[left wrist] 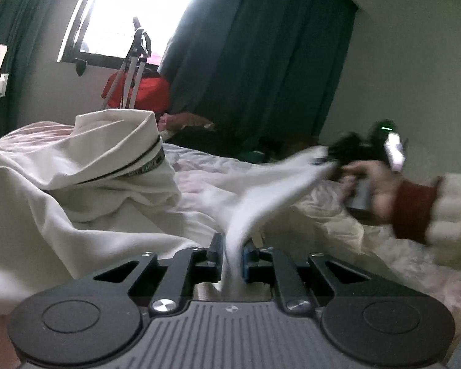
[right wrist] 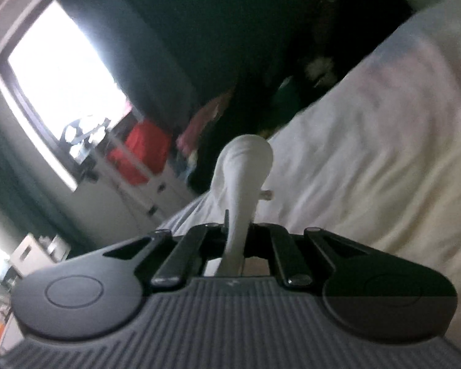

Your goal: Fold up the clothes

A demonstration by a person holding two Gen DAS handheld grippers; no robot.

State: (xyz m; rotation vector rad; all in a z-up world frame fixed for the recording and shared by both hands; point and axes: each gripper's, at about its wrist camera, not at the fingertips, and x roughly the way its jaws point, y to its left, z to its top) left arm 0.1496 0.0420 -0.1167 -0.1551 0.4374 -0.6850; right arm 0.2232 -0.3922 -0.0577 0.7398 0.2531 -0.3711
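A cream-white garment [left wrist: 86, 184] lies bunched on the bed, its banded collar or hem [left wrist: 144, 161] raised at the left. My left gripper [left wrist: 232, 252] is shut on a fold of this white cloth, which stretches taut to the right. There my right gripper [left wrist: 332, 158], blurred and held by a hand in a red cuff, pinches the other end. In the right wrist view the right gripper [right wrist: 239, 230] is shut on a bunch of the white cloth [right wrist: 246, 166], which stands up between its fingers above the bed.
The bed has a pale, rumpled sheet [left wrist: 338, 215], also in the right wrist view [right wrist: 368, 160]. Dark clothes [left wrist: 206, 136] lie at its far edge. Beyond are a bright window [left wrist: 138, 9], dark green curtains [left wrist: 255, 46], a red bag [left wrist: 144, 92] and a metal stand [left wrist: 135, 67].
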